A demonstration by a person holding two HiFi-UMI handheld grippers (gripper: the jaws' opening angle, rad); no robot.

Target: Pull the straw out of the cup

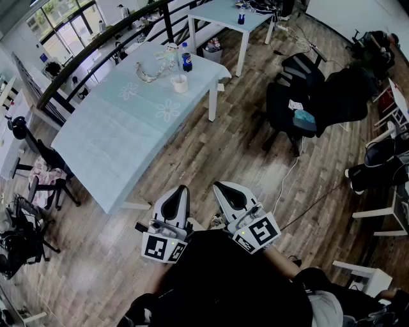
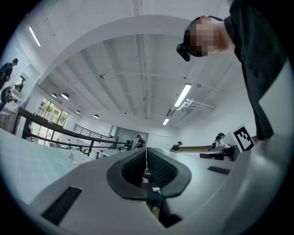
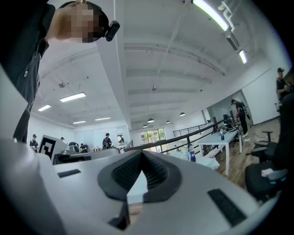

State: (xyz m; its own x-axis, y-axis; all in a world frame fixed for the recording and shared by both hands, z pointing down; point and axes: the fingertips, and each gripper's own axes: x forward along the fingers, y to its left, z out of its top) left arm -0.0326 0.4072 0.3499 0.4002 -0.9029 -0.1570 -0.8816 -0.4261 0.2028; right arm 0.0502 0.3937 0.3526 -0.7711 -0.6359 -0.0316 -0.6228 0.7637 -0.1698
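While the person stands back from the table, both grippers are held low against a dark top [image 1: 223, 281], side by side and pointing roughly level over the plank floor [image 1: 255, 166]. The left gripper [image 1: 182, 190] has its jaws pressed together with nothing between them, as the left gripper view shows, the ribbed black pads meeting in a thin line [image 2: 146, 153]. The right gripper [image 1: 220, 186] is likewise closed and empty, its pads meeting at the tip in the right gripper view [image 3: 140, 153]. Each gripper's cube with square markers faces the head camera, just in front of the person's chest.

Beyond the grippers, well apart from them, stands a long table [image 1: 115, 147] under a pale blue cloth with flower prints. A white cup [image 1: 179, 83] sits near the table's far end, close to the right-hand edge. A straw cannot be made out at this size. Just behind the cup is a bottle with a blue label [image 1: 186, 58], and to the cup's left lies a crumpled clear plastic item [image 1: 148, 73].

Black office chairs [image 1: 300, 96] are grouped to the right of the table. Farther back stands a second, smaller white table [image 1: 227, 16], and a dark railing [image 1: 96, 45] runs along the room's far side beside the windows [image 1: 61, 19].
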